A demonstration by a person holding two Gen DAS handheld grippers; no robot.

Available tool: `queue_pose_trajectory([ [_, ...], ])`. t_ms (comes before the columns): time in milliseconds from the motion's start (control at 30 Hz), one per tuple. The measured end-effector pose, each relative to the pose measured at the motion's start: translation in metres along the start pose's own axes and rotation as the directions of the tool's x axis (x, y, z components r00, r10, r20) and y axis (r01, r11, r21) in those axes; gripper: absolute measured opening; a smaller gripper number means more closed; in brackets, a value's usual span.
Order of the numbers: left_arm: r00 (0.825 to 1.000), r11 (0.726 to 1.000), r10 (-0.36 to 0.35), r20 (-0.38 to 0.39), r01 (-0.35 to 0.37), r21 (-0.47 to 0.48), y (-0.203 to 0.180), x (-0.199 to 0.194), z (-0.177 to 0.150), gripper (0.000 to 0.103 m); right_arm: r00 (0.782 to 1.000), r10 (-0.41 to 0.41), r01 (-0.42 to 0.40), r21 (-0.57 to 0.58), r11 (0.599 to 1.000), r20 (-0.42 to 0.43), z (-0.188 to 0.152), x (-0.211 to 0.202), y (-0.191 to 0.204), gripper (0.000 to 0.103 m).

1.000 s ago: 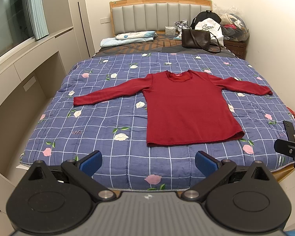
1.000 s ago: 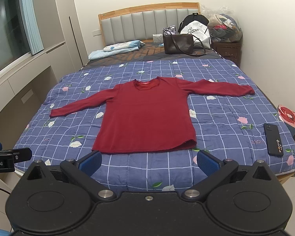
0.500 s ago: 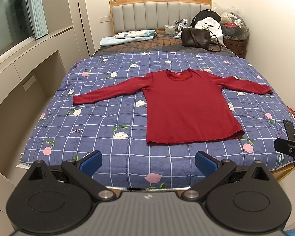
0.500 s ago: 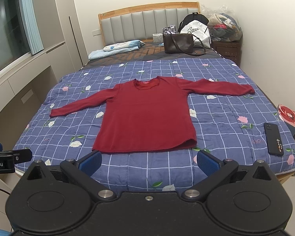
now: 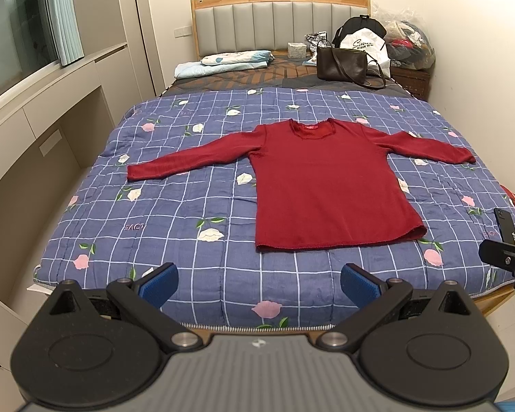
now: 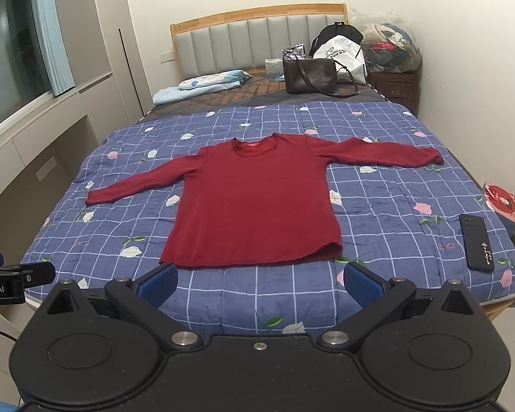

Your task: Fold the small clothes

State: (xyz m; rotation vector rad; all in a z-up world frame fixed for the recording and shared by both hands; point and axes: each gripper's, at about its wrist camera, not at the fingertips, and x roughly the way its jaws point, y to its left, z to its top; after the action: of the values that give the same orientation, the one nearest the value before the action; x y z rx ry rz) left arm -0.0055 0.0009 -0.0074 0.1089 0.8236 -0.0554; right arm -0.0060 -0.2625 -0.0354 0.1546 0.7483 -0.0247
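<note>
A dark red long-sleeved top point(image 5: 329, 185) point(image 6: 254, 202) lies flat and face up on the bed, both sleeves spread out sideways, neck toward the headboard. My left gripper point(image 5: 259, 283) hovers open over the foot of the bed, short of the hem, with nothing between its blue pads. My right gripper point(image 6: 259, 279) is also open and empty, just short of the hem. Each gripper's tip shows at the edge of the other's view.
The blue checked floral quilt point(image 5: 175, 226) covers the bed. A black phone point(image 6: 476, 242) lies near the quilt's right front corner. A brown handbag point(image 6: 309, 75), white bag and folded pillowcase point(image 5: 223, 63) sit by the headboard. A built-in desk ledge point(image 5: 34, 103) runs along the left.
Both views shifted only slightly; the left gripper drifted a little toward the bed. The top has not moved and both grippers stay open.
</note>
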Motion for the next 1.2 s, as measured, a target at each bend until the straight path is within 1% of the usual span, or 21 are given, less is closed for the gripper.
queue_pose_trajectory([
  [300, 1.0, 1.0, -0.005, -0.014, 0.005, 0.005, 0.002, 0.004, 0.001, 0.103, 1.0, -0.002, 0.002, 0.001, 1.0, -0.003, -0.001, 0.0, 0.0, 0.103],
  [533, 0.999, 1.0, -0.007, -0.041, 0.008, 0.007, 0.003, 0.009, 0.003, 0.103, 1.0, -0.013, 0.014, 0.006, 1.0, -0.021, -0.001, 0.006, 0.002, 0.103],
  [667, 0.997, 1.0, 0.005, -0.074, -0.004, 0.019, 0.003, 0.015, 0.003, 0.103, 0.997, -0.06, 0.059, -0.006, 0.998, -0.057, 0.0, 0.012, 0.005, 0.103],
  [767, 0.994, 0.999, 0.019, -0.107, -0.016, 0.029, 0.003, 0.022, 0.003, 0.103, 0.988, -0.116, 0.114, -0.024, 0.993, -0.101, 0.002, 0.017, 0.008, 0.103],
  [867, 0.992, 1.0, 0.016, -0.124, -0.014, 0.023, 0.004, 0.026, 0.004, 0.103, 0.978, -0.148, 0.146, -0.022, 0.989, -0.145, 0.006, 0.022, 0.01, 0.103],
  [1033, 0.99, 0.999, 0.013, -0.141, -0.009, 0.031, -0.003, 0.031, 0.01, 0.103, 0.969, -0.163, 0.168, 0.01, 0.986, -0.185, 0.012, 0.021, 0.003, 0.103],
  [1200, 0.989, 0.999, 0.014, -0.146, -0.007, 0.048, -0.019, 0.036, 0.021, 0.103, 0.966, -0.172, 0.178, 0.012, 0.984, -0.192, 0.022, 0.022, -0.007, 0.103],
])
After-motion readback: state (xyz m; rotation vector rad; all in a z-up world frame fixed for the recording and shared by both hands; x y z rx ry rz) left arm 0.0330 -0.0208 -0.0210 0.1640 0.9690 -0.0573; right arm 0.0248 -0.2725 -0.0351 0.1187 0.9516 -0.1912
